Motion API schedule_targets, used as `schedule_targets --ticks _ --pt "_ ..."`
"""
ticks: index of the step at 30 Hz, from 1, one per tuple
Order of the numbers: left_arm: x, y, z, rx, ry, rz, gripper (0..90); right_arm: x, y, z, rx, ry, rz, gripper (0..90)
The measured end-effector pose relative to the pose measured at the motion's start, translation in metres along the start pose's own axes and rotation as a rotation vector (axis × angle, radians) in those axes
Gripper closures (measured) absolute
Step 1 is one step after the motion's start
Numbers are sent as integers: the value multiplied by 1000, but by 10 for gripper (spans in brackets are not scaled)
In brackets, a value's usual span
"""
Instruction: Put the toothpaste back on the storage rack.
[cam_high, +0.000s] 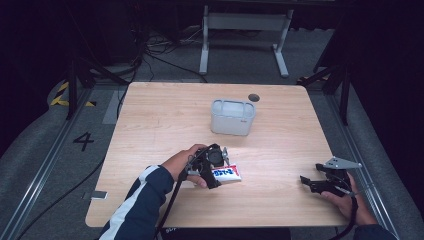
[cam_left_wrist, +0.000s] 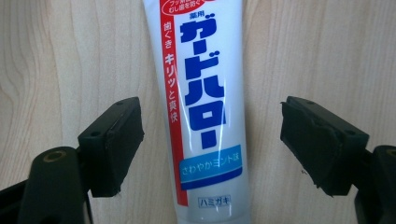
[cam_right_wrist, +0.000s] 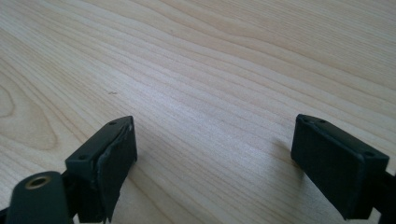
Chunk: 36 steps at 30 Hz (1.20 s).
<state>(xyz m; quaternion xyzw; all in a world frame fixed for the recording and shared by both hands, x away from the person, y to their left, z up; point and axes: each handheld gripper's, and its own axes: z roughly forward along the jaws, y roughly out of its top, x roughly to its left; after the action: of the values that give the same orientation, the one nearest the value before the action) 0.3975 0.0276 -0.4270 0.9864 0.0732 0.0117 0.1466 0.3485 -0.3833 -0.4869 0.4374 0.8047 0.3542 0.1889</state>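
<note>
A white toothpaste tube (cam_left_wrist: 201, 107) with blue Japanese lettering and a red stripe lies flat on the wooden table (cam_high: 165, 115). In the high view the tube (cam_high: 227, 173) rests near the table's front middle. My left gripper (cam_high: 212, 170) hovers right over it, open, one jaw on each side of the tube with gaps between pads and tube; in the left gripper view the gripper (cam_left_wrist: 210, 144) straddles the tube's lower half. My right gripper (cam_high: 312, 184) is open near the front right edge, over bare wood, and in its own view the gripper (cam_right_wrist: 212, 163) holds nothing.
A pale grey rectangular container (cam_high: 232, 116) stands upright behind the tube, toward the table's middle. A small dark round disc (cam_high: 254, 97) sits in the tabletop behind it. A person's sleeve (cam_high: 137, 200) comes in from the front left. Cables lie on the floor beyond the table.
</note>
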Motion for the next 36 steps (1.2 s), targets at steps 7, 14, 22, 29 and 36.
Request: schedule_targets --ticks 7,14,22,29,36 --pt "6 9 14 46 -21 2 245 0 0 0 0 0 1 143" --pt "9 17 23 88 -11 -2 279 0 0 0 0 0 0 143" --pt "10 24 28 94 -26 6 273 0 0 0 0 0 1 143" --pt "11 27 27 76 -21 6 336 0 0 0 0 0 1 143" --pt "9 28 27 73 -28 13 402 0 0 0 0 0 1 143"
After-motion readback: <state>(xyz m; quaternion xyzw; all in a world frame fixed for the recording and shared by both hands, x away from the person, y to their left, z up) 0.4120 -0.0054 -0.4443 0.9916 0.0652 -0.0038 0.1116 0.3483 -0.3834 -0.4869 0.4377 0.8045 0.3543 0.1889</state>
